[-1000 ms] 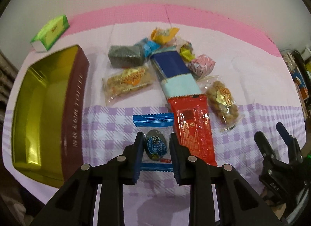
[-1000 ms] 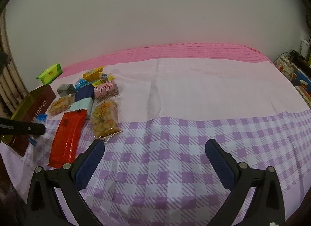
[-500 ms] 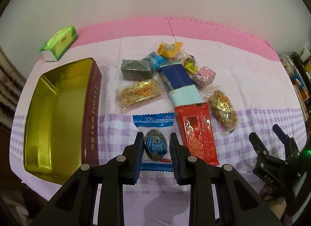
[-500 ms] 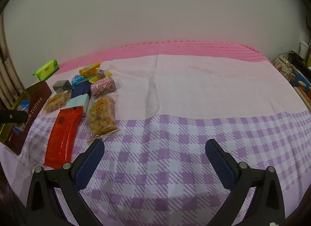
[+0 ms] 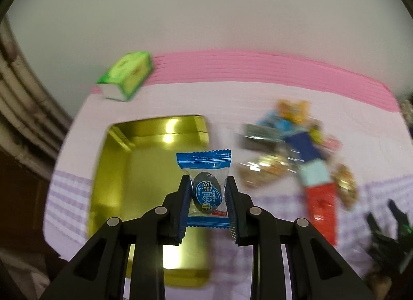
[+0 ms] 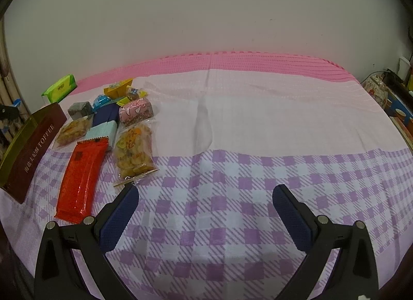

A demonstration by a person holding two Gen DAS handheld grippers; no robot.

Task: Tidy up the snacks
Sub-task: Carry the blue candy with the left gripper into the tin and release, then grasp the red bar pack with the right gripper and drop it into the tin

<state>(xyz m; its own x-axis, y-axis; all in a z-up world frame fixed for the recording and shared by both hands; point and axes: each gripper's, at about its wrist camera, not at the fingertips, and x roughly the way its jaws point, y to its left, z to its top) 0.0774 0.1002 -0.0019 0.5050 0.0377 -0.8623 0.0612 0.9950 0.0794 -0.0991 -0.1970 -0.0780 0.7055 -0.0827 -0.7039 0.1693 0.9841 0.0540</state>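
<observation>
Checkered purple cloth, left gripper [image 5: 206,191] pinching a blue-wrapped candy [image 5: 205,186] over the gold tin [image 5: 113,170], right gripper [image 6: 205,204] gaping empty, so next is probably lower and let go

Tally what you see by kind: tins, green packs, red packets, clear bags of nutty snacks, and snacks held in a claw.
tin: 1
green pack: 1
red packet: 1
clear bags of nutty snacks: 2
blue-wrapped snack held in the left claw: 1
Total: 6
</observation>
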